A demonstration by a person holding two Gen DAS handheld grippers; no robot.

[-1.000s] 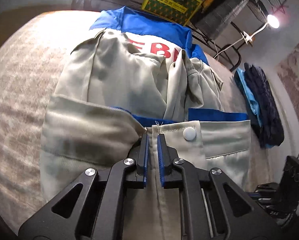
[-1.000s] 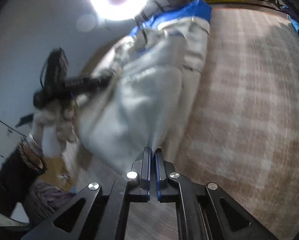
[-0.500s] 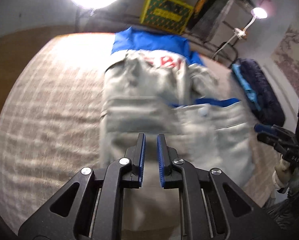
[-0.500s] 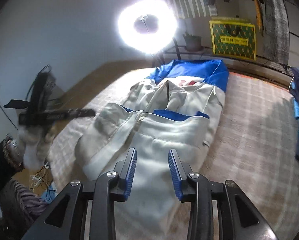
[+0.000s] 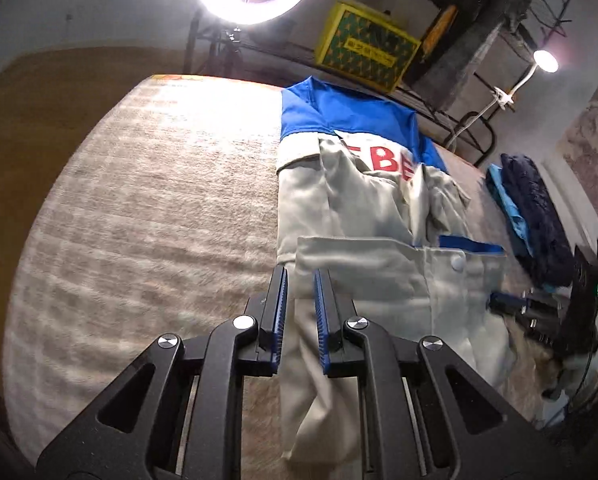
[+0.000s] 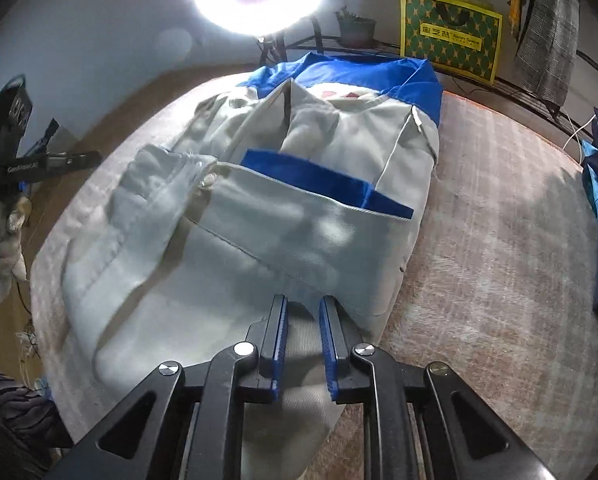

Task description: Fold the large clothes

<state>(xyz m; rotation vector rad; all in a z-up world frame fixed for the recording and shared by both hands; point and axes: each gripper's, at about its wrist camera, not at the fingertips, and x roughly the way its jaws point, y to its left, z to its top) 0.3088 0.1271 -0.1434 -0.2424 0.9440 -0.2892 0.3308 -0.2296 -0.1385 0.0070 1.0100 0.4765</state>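
Above the rug's (image 5: 139, 220) middle, my left gripper (image 5: 300, 304) and right gripper (image 6: 303, 332) hover with fingers slightly apart, the right just narrowing, empty, over the grey-and-blue jacket (image 6: 283, 216).

jacket (image 5: 351, 216): pale grey, bright blue top and trim, red letters on white
rug (image 5: 147, 216): beige, faint plaid
box (image 5: 365, 60) at 1 o'clock: yellow edge, green with yellow stars
clothes pile (image 5: 535, 220) at 3 o'clock: navy plus light blue
gripper pads (image 5: 281, 312): blue on black

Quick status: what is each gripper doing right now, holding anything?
Left gripper: open a little, empty, above the jacket.
Right gripper: open, jaws just been closing, nothing pinched, over the jacket hem.
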